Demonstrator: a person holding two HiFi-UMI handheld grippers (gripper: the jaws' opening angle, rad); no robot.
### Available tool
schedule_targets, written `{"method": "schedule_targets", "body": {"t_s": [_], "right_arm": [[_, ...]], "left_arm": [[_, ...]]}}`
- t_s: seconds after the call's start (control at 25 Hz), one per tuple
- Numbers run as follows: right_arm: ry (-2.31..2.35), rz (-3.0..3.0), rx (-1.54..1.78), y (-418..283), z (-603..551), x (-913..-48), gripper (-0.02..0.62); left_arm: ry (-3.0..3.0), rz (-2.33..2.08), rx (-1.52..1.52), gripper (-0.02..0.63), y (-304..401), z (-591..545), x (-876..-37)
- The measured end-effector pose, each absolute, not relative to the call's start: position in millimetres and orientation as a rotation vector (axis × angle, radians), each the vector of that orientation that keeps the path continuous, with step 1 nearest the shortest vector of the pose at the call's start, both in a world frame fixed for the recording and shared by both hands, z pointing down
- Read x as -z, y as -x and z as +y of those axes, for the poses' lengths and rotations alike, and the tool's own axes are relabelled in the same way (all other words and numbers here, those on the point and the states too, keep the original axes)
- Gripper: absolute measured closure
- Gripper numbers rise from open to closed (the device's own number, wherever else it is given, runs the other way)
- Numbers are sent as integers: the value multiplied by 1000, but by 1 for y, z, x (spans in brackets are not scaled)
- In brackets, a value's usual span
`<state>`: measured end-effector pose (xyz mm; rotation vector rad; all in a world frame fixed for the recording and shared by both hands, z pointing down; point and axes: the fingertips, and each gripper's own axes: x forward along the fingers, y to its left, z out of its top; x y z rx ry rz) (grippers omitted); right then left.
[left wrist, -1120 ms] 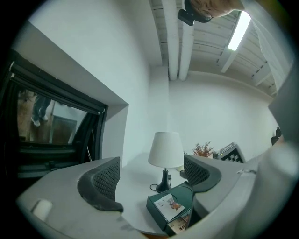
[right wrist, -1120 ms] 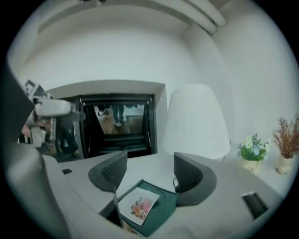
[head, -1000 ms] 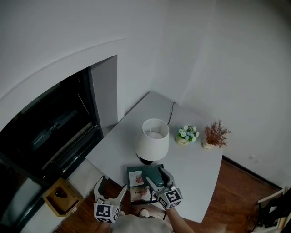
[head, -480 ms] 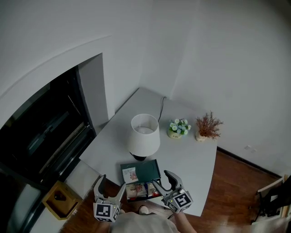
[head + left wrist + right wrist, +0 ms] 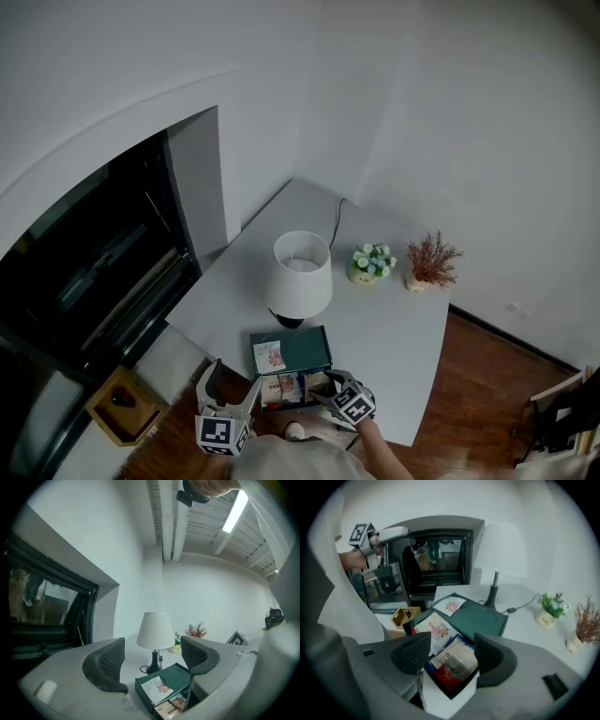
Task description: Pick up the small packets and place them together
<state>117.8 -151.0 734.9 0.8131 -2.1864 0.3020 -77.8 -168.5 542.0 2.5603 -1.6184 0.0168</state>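
Observation:
A dark green tray point(image 5: 298, 347) lies at the table's near edge, in front of the lamp point(image 5: 302, 277). A white packet with a pink print point(image 5: 269, 356) lies on the tray's left part. More small packets point(image 5: 286, 387) sit along its front. My right gripper point(image 5: 326, 384) is down at the tray's front right corner. In the right gripper view its jaws point(image 5: 452, 656) close around a red-and-white packet point(image 5: 452, 663) lying over a blue one point(image 5: 464, 642). My left gripper point(image 5: 234, 377) hovers left of the tray, open and empty point(image 5: 152, 660).
A small flower pot point(image 5: 372, 262) and a dried plant point(image 5: 431, 262) stand at the table's far right. A wooden box point(image 5: 122, 405) sits on the floor at the left, below a dark window point(image 5: 94, 272). The lamp's cord point(image 5: 336, 220) runs to the wall.
My right gripper has come in to the left onto the packets at the tray's front, and its jaws have narrowed around one. The left gripper has stayed about where it was.

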Motion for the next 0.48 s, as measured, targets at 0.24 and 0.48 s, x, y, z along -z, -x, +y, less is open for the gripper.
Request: {"method": "schedule_targets", "body": {"t_s": [0.24,0.48], "right_arm": [[-710,-1968,-230,-113,-162,-799,318],[-653,-1856,-159,-117,-168,-825,336]], "left_arm": [[-2541,-1634,-43,238,82,-164,-545],[-2519,-1656,-48,238,90,-160,-547]]}}
